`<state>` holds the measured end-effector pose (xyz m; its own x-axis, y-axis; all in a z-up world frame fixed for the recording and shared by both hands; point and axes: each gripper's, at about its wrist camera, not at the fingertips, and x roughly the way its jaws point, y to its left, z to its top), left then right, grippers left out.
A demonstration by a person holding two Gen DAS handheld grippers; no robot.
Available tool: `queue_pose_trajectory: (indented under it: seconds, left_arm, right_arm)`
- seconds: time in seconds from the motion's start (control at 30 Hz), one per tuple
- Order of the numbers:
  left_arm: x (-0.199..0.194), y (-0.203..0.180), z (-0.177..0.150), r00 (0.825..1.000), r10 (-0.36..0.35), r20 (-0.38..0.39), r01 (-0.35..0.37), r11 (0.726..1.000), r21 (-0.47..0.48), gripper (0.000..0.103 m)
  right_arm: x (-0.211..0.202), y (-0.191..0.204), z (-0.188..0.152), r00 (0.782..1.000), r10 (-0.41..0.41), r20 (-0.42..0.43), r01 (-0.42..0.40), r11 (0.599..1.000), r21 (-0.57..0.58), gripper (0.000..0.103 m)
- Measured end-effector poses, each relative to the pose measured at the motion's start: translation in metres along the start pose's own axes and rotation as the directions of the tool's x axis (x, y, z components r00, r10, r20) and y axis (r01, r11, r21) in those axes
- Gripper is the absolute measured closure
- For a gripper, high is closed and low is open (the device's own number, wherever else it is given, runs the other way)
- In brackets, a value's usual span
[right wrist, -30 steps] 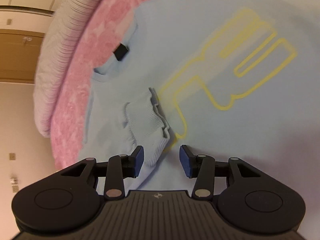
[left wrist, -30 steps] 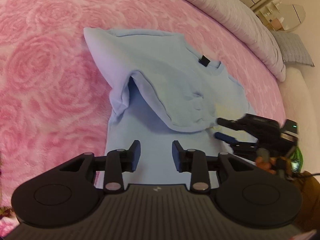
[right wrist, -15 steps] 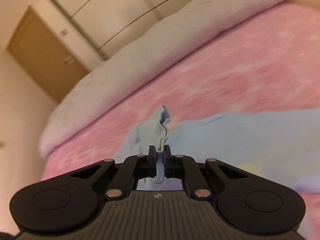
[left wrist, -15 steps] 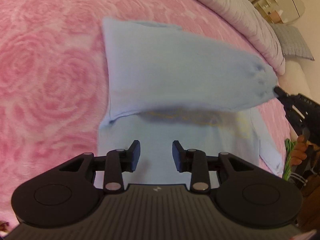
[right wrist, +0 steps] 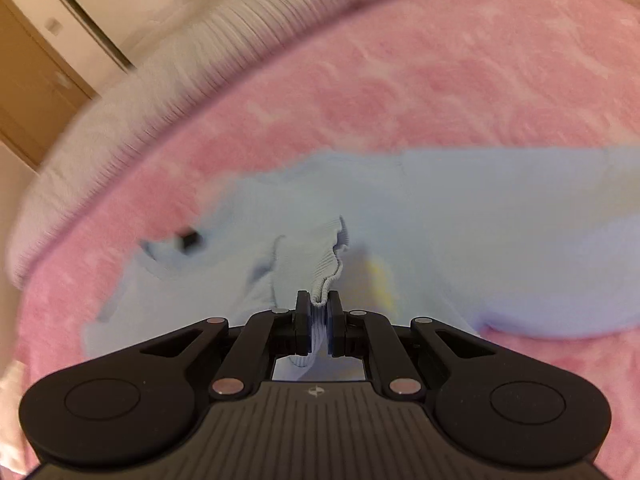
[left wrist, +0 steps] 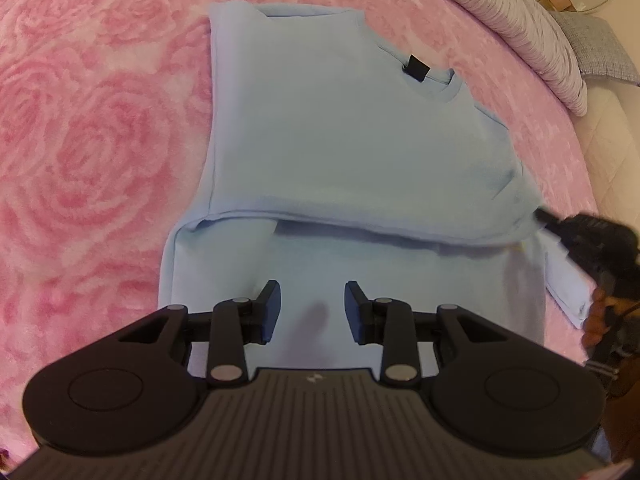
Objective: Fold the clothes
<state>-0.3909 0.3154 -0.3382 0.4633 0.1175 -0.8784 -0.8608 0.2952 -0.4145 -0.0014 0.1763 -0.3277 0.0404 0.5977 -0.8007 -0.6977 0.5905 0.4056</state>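
Moved: sleeve [left wrist: 360, 168] now drawn across the sweatshirt [left wrist: 352, 280] on the bed [left wrist: 80, 128].
Right gripper [right wrist: 319, 322]: fingers clamped on cuff [right wrist: 320, 272].
Left gripper [left wrist: 312, 306]: fingers apart, empty.
Left: second sleeve, body folds.

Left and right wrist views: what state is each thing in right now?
Light blue sweatshirt: flat on the pink rose-patterned blanket, sleeve pulled across the chest.
Ribbed sleeve cuff: pinched, lifted.
Right gripper: shut on the cuff.
Left gripper: open, empty, above the sweatshirt's lower part.
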Motion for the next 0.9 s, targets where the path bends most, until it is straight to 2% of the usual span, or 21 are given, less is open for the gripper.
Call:
queue_pose_trajectory:
  seconds: [0.07, 0.1, 0.13, 0.23, 0.3, 0.37, 0.43, 0.57, 0.7, 0.83, 0.9]
  left_arm:
    - [0.002, -0.004, 0.001, 1.000, 0.006, -0.004, -0.005, 1.000, 0.014, 0.074]
    - [0.003, -0.006, 0.001, 1.000, 0.010, -0.006, -0.010, 1.000, 0.022, 0.074]
    - [0.003, -0.009, 0.001, 1.000, 0.013, -0.006, -0.013, 0.999, 0.032, 0.073]
    - [0.005, -0.015, -0.001, 1.000, 0.022, -0.021, -0.021, 0.999, 0.041, 0.073]
    - [0.006, -0.022, -0.002, 0.999, 0.026, -0.028, -0.024, 0.998, 0.049, 0.073]
    - [0.007, -0.032, -0.001, 0.999, 0.023, -0.032, -0.021, 0.998, 0.061, 0.073]
    - [0.009, -0.044, -0.001, 0.999, 0.013, -0.036, -0.010, 0.997, 0.078, 0.071]
    - [0.014, -0.063, -0.002, 0.999, 0.008, -0.049, -0.002, 0.993, 0.122, 0.070]
    - [0.018, -0.076, -0.004, 0.998, 0.002, -0.063, 0.007, 0.991, 0.133, 0.069]
    - [0.021, -0.081, -0.006, 0.997, 0.004, -0.072, 0.005, 0.992, 0.124, 0.068]
    - [0.021, -0.082, -0.007, 0.998, 0.003, -0.070, 0.005, 0.994, 0.113, 0.068]
  right_arm:
    - [0.012, -0.016, -0.003, 0.995, -0.075, -0.067, 0.076, 0.997, 0.020, 0.084]
    - [0.017, -0.022, -0.004, 0.989, -0.104, -0.101, 0.108, 0.993, 0.036, 0.085]
    - [0.014, -0.027, -0.003, 0.991, -0.093, -0.101, 0.100, 0.993, 0.062, 0.084]
    - [-0.015, -0.031, -0.001, 0.994, -0.102, -0.030, 0.104, 0.992, 0.072, 0.069]
    - [-0.031, -0.047, -0.003, 0.996, -0.091, -0.022, 0.093, 0.985, 0.143, 0.067]
    - [-0.048, -0.081, -0.006, 0.995, -0.094, -0.020, 0.096, 0.960, 0.263, 0.067]
    - [-0.066, -0.124, -0.010, 0.992, -0.127, -0.003, 0.118, 0.914, 0.387, 0.066]
    - [-0.113, -0.218, -0.018, 0.969, -0.239, 0.058, 0.153, 0.768, 0.622, 0.063]
    - [-0.143, -0.291, -0.025, 0.939, -0.315, 0.139, 0.098, 0.631, 0.770, 0.062]
    - [-0.141, -0.334, -0.028, 0.931, -0.300, 0.210, -0.012, 0.547, 0.837, 0.060]
    - [-0.132, -0.343, -0.028, 0.932, -0.294, 0.214, -0.025, 0.537, 0.843, 0.061]
